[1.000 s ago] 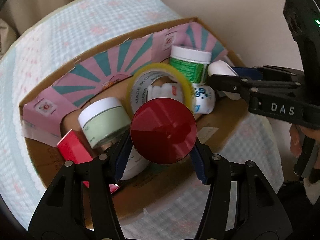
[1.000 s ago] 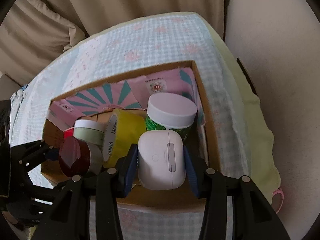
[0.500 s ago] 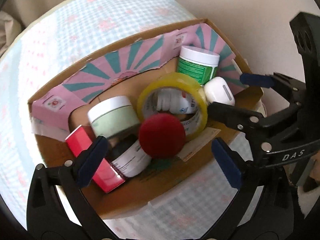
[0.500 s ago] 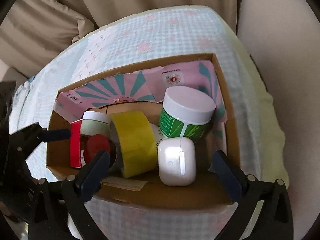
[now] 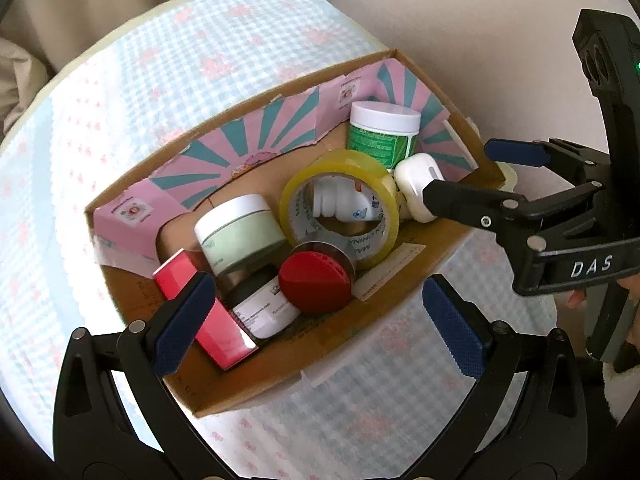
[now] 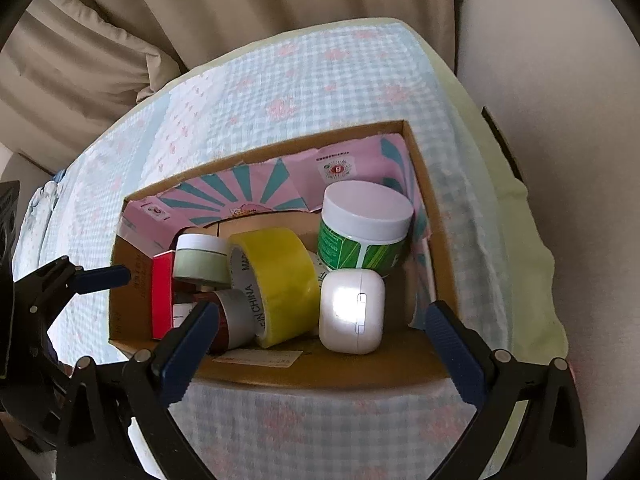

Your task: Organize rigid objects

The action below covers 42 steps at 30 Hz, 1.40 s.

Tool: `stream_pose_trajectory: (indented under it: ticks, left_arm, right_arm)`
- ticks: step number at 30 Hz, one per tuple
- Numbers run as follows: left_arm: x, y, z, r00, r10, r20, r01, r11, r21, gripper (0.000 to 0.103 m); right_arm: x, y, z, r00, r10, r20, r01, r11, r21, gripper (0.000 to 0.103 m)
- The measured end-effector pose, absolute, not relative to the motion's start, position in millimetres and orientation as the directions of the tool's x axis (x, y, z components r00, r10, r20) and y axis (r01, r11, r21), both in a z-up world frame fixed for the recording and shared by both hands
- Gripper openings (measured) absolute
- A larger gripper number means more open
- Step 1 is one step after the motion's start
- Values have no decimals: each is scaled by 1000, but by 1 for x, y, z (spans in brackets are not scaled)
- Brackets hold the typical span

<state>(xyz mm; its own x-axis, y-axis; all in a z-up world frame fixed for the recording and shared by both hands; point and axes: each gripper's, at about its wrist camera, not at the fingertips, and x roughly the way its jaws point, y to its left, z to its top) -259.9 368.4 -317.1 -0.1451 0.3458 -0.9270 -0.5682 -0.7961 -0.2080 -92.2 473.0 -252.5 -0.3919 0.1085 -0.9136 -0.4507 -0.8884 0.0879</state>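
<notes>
Both my grippers hang spread wide and empty over the near rim of the cardboard box (image 5: 280, 376). My left gripper (image 5: 320, 320) has the red-capped jar (image 5: 314, 288) just ahead at frame centre, lying on its side with the cap facing me. My right gripper (image 6: 320, 344) sits nearer the white earbud case (image 6: 352, 310), lower centre of its view, upright beside the yellow tape roll (image 6: 276, 276). The jar's body is mostly hidden, so I think it is silver.
</notes>
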Motion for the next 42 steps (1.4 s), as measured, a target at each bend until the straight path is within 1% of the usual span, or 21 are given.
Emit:
stream_pose_trajectory:
  ticks: [7, 11, 16, 19, 21, 23, 25, 28, 30, 34, 36, 42]
  left_arm:
    - [-250, 353, -291, -179, 353, -918, -559, -805, -200, 103]
    - [-244, 329, -260, -214, 368, -905, -524, -825, -211, 103]
    - [-237, 283, -210, -279, 364, -889, -445, -869, -216, 103]
    - [-230, 244, -164, -354, 363, -862, -375, -899, -225, 103]
    - [-219, 212, -123, -415, 374, -830, -338, -910, -241, 103]
    - [-201, 180, -74, -518, 357, -777, -303, -926, -224, 103]
    - [-184, 156, -37, -603, 327, -728, -271, -942, -198, 103]
    - [-147, 115, 12, -735, 255, -629, -208, -967, -149, 103]
    - [-125, 94, 31, -790, 224, -571, -179, -974, -135, 103]
    - [-97, 68, 44, -833, 183, -523, -144, -983, -115, 103]
    - [-84, 59, 44, -849, 172, -499, -128, -984, -121, 103]
    - [-62, 44, 48, -874, 160, -459, -114, -985, -126, 103]
  right_arm:
    - [-89, 464, -232, -404, 133, -905, -459, -885, 74, 102]
    - [-91, 450, -212, -418, 147, -896, -447, -893, 62, 103]
    - [-95, 415, -161, -460, 186, -868, -427, -904, 32, 103]
    - [-98, 381, -118, -503, 205, -840, -407, -913, 21, 103]
    - [-99, 351, -85, -540, 219, -813, -384, -923, 7, 103]
    - [-98, 318, -52, -582, 240, -777, -359, -933, -19, 103]
    - [-94, 280, -14, -640, 261, -723, -339, -940, -39, 102]
    - [-84, 234, 27, -716, 291, -635, -329, -942, -60, 103]
    - [-76, 205, 44, -754, 314, -577, -327, -941, -84, 102]
    - [-58, 166, 58, -793, 377, -478, -354, -925, -142, 103]
    - [-50, 153, 61, -802, 397, -447, -365, -917, -161, 103]
    - [-34, 143, 63, -807, 426, -409, -401, -904, -150, 103]
